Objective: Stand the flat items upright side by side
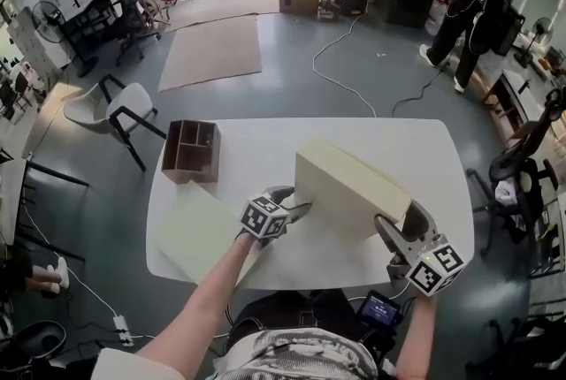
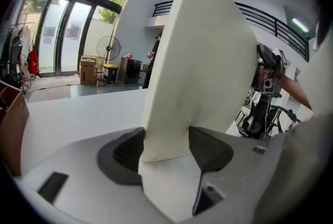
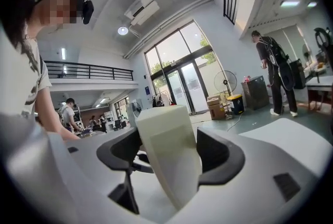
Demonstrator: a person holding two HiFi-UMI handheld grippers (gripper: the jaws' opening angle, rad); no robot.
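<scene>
Both your tongs grip one cream slab point(image 1: 349, 184), held tilted over the white table point(image 1: 389, 140).
Your left tongs point(image 1: 296, 209) pinch the slab's left corner and your right tongs point(image 1: 402, 228) its right end — in each case the pads press on both faces. The slab slants to the right of the wooden organizer point(image 1: 190, 151). A second cream slab point(image 1: 199, 232) lies flat on the table — on your side of the organizer.
</scene>
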